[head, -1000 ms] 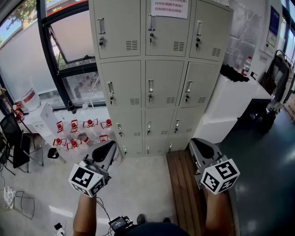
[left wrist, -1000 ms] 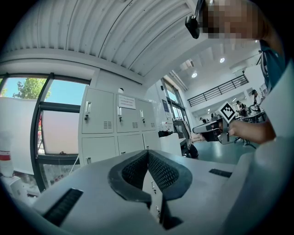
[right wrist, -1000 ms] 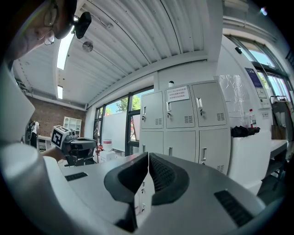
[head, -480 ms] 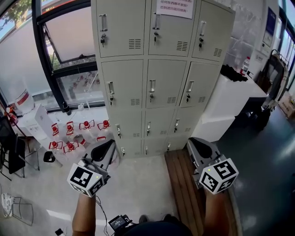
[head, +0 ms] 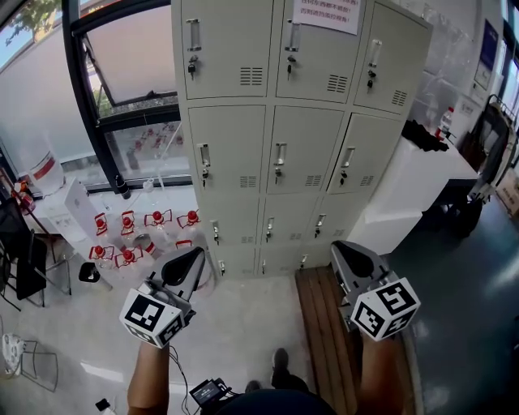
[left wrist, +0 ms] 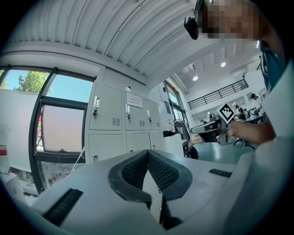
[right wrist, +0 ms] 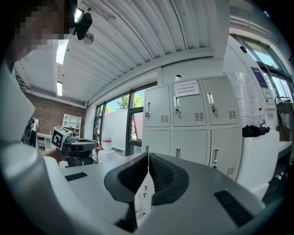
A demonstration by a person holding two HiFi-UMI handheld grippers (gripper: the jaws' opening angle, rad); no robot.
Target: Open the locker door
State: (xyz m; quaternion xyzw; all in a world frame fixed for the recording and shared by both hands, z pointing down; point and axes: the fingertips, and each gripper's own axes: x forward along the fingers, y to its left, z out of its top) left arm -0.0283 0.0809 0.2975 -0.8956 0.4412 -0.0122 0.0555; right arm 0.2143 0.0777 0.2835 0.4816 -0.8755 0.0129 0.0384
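Observation:
A grey locker block (head: 276, 138) stands ahead with three columns of doors, all closed, each with a small handle and keyhole. A paper notice (head: 328, 12) is stuck on the top middle door. My left gripper (head: 197, 254) is held low in front of the bottom left lockers, well short of them, shut with nothing in it. Level with it, my right gripper (head: 337, 246) is also shut and empty, pointing at the bottom right doors. The left gripper view shows its jaws (left wrist: 148, 153) pressed together with the lockers (left wrist: 119, 128) far behind. The right gripper (right wrist: 148, 156) shows the same, lockers (right wrist: 193, 119) beyond.
A white counter (head: 405, 186) adjoins the lockers on the right, with a dark cart (head: 486, 154) past it. Red-capped items (head: 130, 235) sit on the floor under the window (head: 130, 73) at left. A wooden platform (head: 320, 324) lies below my right gripper. A black chair (head: 24, 251) stands far left.
The view has shifted, so the lockers sit further right and a little nearer. A shoe has come into view at the bottom. Both grippers stay shut and hold their places.

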